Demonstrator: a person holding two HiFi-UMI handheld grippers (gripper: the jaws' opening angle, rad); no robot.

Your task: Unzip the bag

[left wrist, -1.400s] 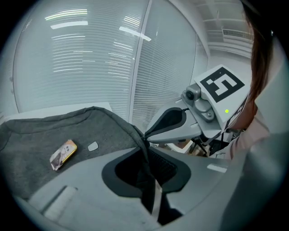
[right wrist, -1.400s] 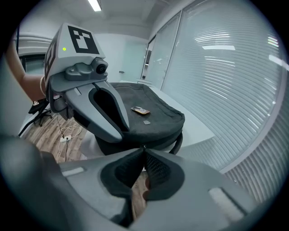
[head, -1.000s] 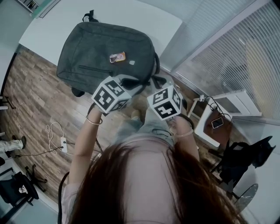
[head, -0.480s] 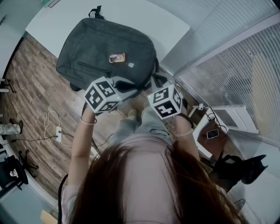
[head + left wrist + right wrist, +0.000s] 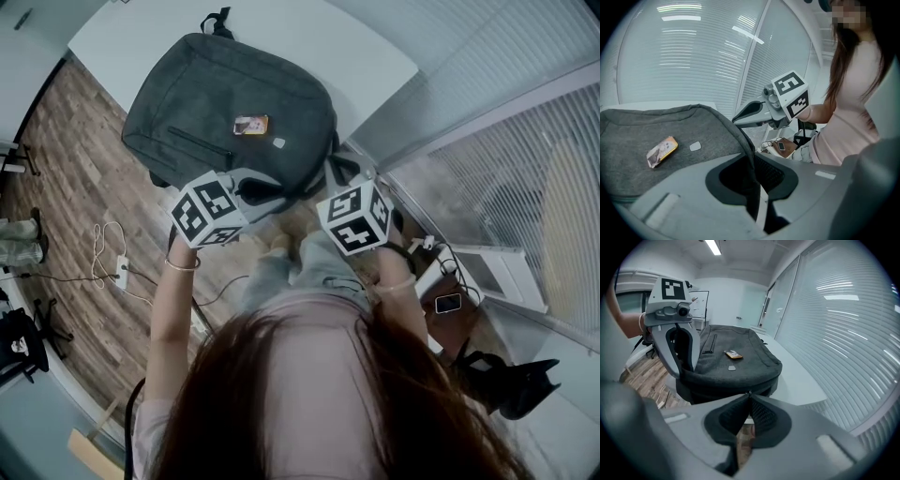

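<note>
The white rectangular table (image 5: pixel 319 42) bears a dark grey fabric backpack (image 5: pixel 220 89), lying flat and overhanging the near edge. The left gripper (image 5: pixel 753 161) clamps the backpack's near rim. The right gripper (image 5: pixel 749 397) has its jaws together there; anything it nips is too small to tell. A small orange tag (image 5: pixel 251 124) lies on the front.

Cool, even light from a ceiling strip (image 5: pixel 712 246) above the right hand-held gripper (image 5: pixel 749 394); fisheye edges darken, nearest parts blur.

place: office | cues: wall-high blinds (image 5: pixel 853 324); white table (image 5: pixel 309 47); ceiling strip light (image 5: pixel 712 246); wood floor (image 5: pixel 84 187)
</note>
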